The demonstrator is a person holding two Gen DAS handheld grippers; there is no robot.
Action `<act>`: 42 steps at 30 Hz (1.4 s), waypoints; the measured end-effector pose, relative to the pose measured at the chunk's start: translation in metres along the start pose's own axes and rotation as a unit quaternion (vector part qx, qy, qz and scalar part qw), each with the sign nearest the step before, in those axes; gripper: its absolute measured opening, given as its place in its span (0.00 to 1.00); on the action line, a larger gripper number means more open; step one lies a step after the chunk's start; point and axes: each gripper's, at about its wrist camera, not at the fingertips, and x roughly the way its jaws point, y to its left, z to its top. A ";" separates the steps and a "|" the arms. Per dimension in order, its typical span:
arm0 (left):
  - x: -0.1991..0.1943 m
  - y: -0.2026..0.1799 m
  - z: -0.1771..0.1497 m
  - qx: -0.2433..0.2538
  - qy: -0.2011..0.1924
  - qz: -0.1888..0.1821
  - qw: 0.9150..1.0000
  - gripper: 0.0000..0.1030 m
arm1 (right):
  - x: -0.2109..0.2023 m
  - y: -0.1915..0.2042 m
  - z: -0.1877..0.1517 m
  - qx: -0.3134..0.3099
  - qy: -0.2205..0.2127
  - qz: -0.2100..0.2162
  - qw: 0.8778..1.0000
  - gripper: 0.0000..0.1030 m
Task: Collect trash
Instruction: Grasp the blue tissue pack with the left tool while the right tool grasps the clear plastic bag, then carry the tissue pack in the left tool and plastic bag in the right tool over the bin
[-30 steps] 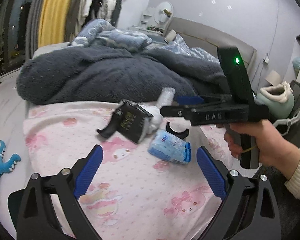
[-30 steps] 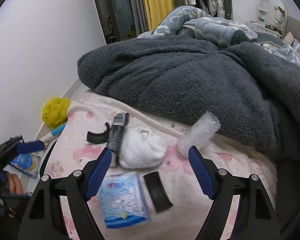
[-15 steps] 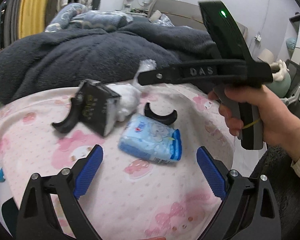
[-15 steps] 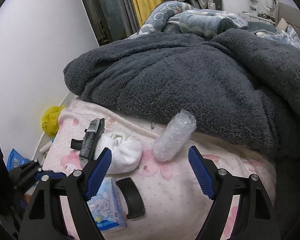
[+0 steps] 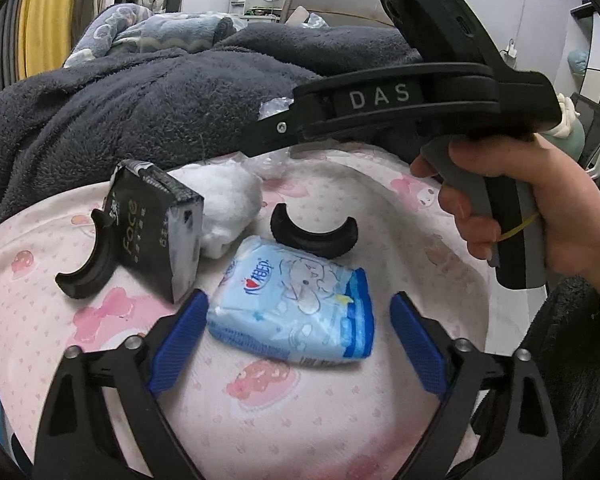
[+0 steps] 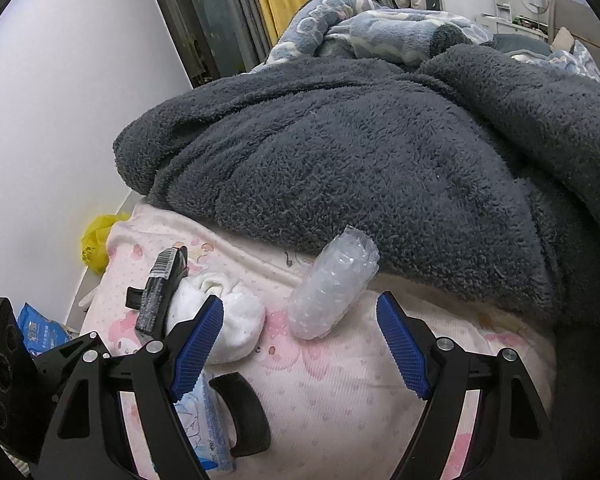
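Observation:
On the pink bed sheet [image 5: 260, 420] lies a blue tissue pack [image 5: 296, 300], right between the open jaws of my left gripper [image 5: 296, 344]. Beside it are a black "face" packet [image 5: 156, 232], a white wad [image 5: 224, 204] and two black curved pieces [image 5: 316, 232] [image 5: 88, 272]. My right gripper [image 6: 300, 344] is open, with a roll of clear bubble wrap [image 6: 332, 292] just ahead between its blue pads. The white wad [image 6: 236, 324], black packet [image 6: 160, 292] and tissue pack [image 6: 204, 428] show at its left.
A dark grey fleece blanket [image 6: 380, 160] is heaped behind the trash, with a blue patterned blanket [image 6: 372, 32] beyond. A yellow bag [image 6: 96, 248] and another blue pack [image 6: 40, 332] lie on the floor at left. The right gripper's body [image 5: 420, 92] crosses the left view.
My left gripper has moved forward so the blue tissue pack now lies between its jaws. My right gripper has moved forward toward the bubble wrap roll. Both stay open.

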 end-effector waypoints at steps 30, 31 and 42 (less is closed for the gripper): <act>-0.055 0.011 0.008 -0.055 -0.046 0.042 0.997 0.72 | 0.012 -0.009 0.003 0.063 0.003 -0.012 0.998 0.29; -0.059 0.013 0.008 -0.059 -0.049 0.046 0.996 0.72 | 0.011 -0.007 0.004 0.062 0.002 -0.012 0.998 0.29; -0.097 0.031 0.003 -0.112 -0.083 0.091 0.986 0.71 | -0.023 0.029 -0.001 0.025 -0.032 -0.034 0.999 0.29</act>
